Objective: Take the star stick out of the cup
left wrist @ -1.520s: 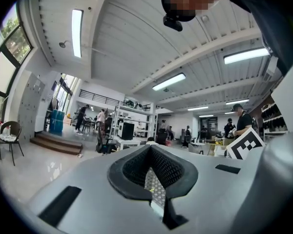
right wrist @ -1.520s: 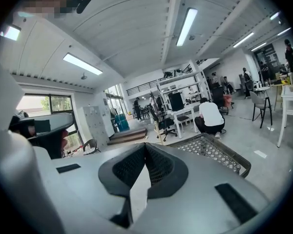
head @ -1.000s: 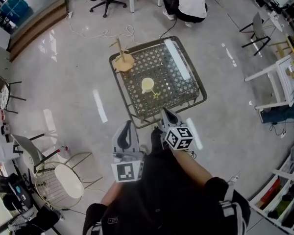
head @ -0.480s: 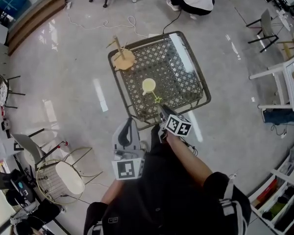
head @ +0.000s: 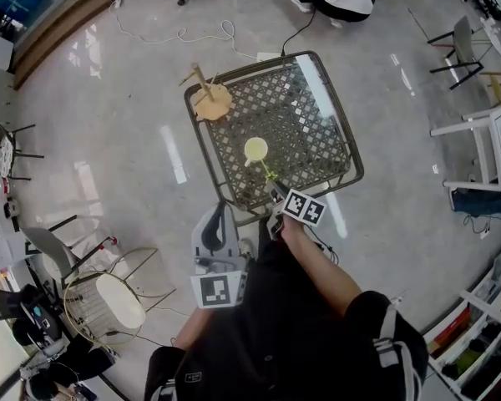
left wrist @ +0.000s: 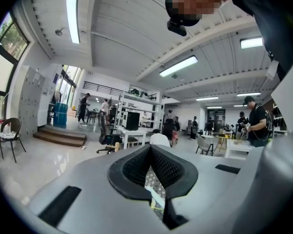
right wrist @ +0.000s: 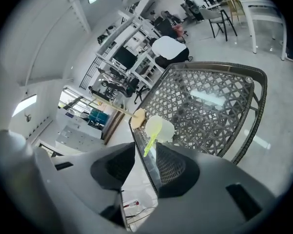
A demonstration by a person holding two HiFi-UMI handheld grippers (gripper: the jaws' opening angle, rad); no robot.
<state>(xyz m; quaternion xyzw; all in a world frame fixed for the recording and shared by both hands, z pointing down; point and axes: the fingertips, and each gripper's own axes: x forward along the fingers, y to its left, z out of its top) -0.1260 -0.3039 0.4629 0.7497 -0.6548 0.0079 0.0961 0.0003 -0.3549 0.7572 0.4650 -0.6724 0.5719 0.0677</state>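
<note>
Star stick (head: 266, 170) slanted from cup (head: 255, 149) toward 5 o'clock on bench (head: 313, 140) | judged light, thin, stiff, slippery: pinch lower shaft | right gripper (head: 275, 194) jaws were opening, shaft end between, unpressed | left gripper (head: 219, 217) jaws sat together, empty

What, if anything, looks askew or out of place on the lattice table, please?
Nothing is spilled or damaged. The green star stick slants sideways out of the cup rather than standing upright, and the wooden stand sits at a corner of the table.
</note>
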